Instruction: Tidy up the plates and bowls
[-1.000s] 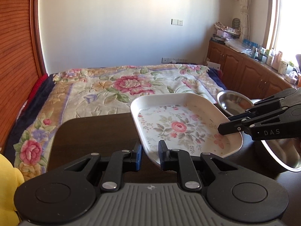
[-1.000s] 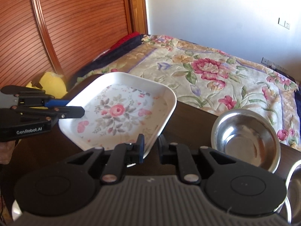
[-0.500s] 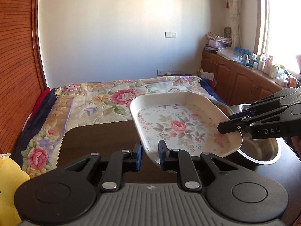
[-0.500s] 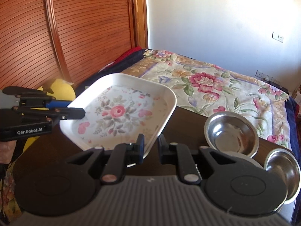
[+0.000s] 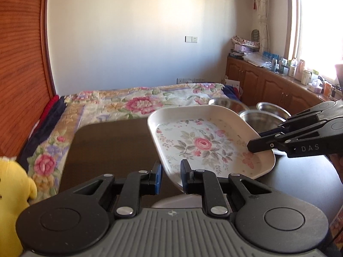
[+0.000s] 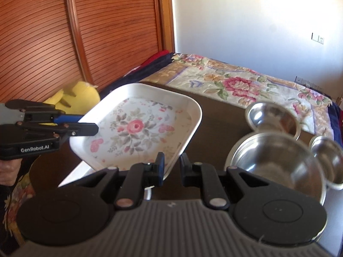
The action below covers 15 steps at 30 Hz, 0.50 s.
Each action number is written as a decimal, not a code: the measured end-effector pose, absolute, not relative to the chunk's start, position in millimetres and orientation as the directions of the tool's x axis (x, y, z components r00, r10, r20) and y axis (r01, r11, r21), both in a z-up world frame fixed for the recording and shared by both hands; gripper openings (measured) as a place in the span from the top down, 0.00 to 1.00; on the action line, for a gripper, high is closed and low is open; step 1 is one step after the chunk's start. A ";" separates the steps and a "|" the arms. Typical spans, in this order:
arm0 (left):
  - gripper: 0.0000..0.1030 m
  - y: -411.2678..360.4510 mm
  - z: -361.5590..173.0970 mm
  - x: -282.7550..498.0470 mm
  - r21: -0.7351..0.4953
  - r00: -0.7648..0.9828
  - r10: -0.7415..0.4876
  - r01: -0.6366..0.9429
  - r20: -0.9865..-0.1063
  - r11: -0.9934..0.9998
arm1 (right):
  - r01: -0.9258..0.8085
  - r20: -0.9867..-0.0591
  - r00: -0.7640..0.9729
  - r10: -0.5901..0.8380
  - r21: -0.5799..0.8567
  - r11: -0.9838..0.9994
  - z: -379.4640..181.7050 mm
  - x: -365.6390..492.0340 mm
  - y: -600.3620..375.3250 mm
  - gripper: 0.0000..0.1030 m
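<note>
Left wrist view: the left gripper (image 5: pixel 170 177) reaches in from the bottom of the frame, level, its fingers (image 5: pixel 186 178) clamped on the near rim of the floral tray (image 5: pixel 205 145), which is held tilted above the dark surface (image 5: pixel 111 147) at centre right. The right gripper (image 5: pixel 260 143) enters from the right edge, fingers closed on the tray's right rim. Steel bowls (image 5: pixel 262 118) sit behind the tray.

Right wrist view: the right gripper (image 6: pixel 172 168) pinches the tray (image 6: pixel 137 128) edge at bottom centre. The left gripper (image 6: pixel 88 126) comes from the left edge, gripping the opposite rim. Three steel bowls (image 6: pixel 276 160) stand on the surface at lower right.
</note>
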<state>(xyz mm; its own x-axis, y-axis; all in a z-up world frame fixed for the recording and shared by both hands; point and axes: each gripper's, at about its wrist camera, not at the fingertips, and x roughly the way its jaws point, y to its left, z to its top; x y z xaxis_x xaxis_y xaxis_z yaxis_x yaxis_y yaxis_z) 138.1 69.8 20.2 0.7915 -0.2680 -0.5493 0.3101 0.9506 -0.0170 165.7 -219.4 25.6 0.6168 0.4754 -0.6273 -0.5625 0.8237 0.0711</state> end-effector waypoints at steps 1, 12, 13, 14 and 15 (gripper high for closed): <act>0.81 71.2 15.6 132.7 -0.020 0.789 -0.267 0.308 -0.554 0.951 | -0.566 -0.629 0.610 0.481 0.078 0.820 22.6 161.3 -219.3 0.84; 0.81 82.1 -12.7 82.4 -0.050 0.778 -0.254 0.277 -0.575 0.960 | -0.600 -0.620 0.583 0.526 0.109 0.793 -5.5 115.6 -214.3 0.83; 0.81 82.2 -14.0 79.7 -0.051 0.776 -0.253 0.275 -0.577 0.960 | -0.602 -0.618 0.583 0.527 0.107 0.791 -7.5 112.5 -214.2 0.83; 0.81 82.4 -14.9 77.3 -0.052 0.776 -0.252 0.273 -0.578 0.961 | -0.604 -0.616 0.584 0.529 0.106 0.790 -9.5 109.6 -214.3 0.83; 0.81 82.5 -15.9 75.1 -0.051 0.777 -0.250 0.271 -0.578 0.961 | -0.605 -0.614 0.584 0.531 0.106 0.789 -10.8 107.9 -214.1 0.83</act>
<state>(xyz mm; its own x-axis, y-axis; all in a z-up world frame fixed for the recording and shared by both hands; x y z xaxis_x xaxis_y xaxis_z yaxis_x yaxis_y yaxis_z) 75.1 82.5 -15.9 0.7769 -0.2496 -0.5780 0.2710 0.9612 -0.0508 107.9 -214.1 -10.8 0.5839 0.5310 -0.6141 -0.6054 0.7887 0.1064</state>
